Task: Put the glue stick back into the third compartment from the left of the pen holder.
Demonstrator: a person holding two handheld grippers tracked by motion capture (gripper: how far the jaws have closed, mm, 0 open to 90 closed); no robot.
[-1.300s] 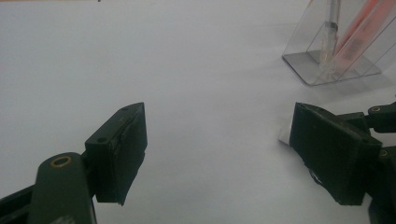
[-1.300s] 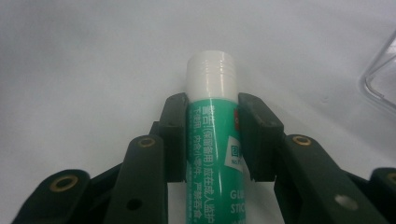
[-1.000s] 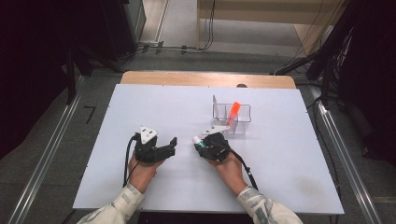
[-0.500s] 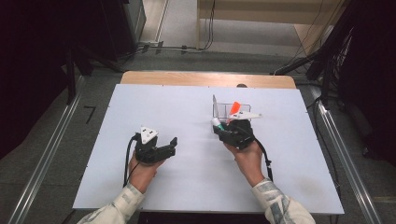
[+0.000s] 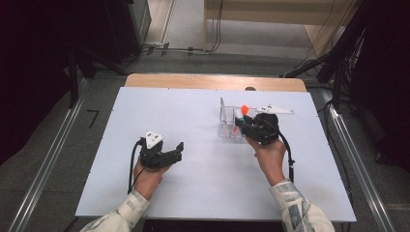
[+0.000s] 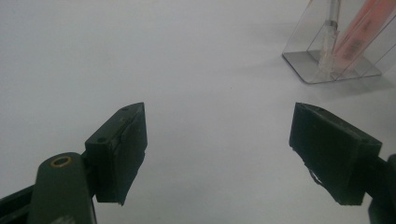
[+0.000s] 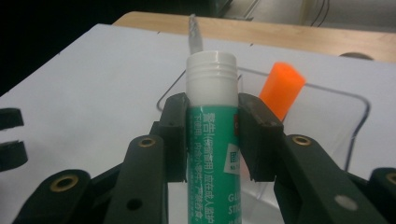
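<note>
My right gripper (image 7: 211,112) is shut on a glue stick (image 7: 211,116) with a green label and a white ribbed cap, held upright between the pads. It hovers at the near side of a clear plastic holder (image 7: 355,121). An orange highlighter (image 7: 281,88) and a clear pen (image 7: 195,32) stand in that holder. In the high view the right gripper (image 5: 240,124) sits against the holder (image 5: 227,126), with the highlighter (image 5: 244,109) just behind it. My left gripper (image 5: 178,151) rests low over the white table, jaws wide apart with nothing between them (image 6: 219,140).
The white table top (image 5: 193,116) ends in a wooden strip (image 5: 212,81) at the far edge. The holder (image 6: 308,63) lies far ahead and to the right in the left gripper view. Cables (image 5: 289,154) trail from both grippers toward the person.
The right gripper, still gripping the glue stick, has risen and moved right and farther away, from the holder's front left to its right side. The left gripper has stayed put.
</note>
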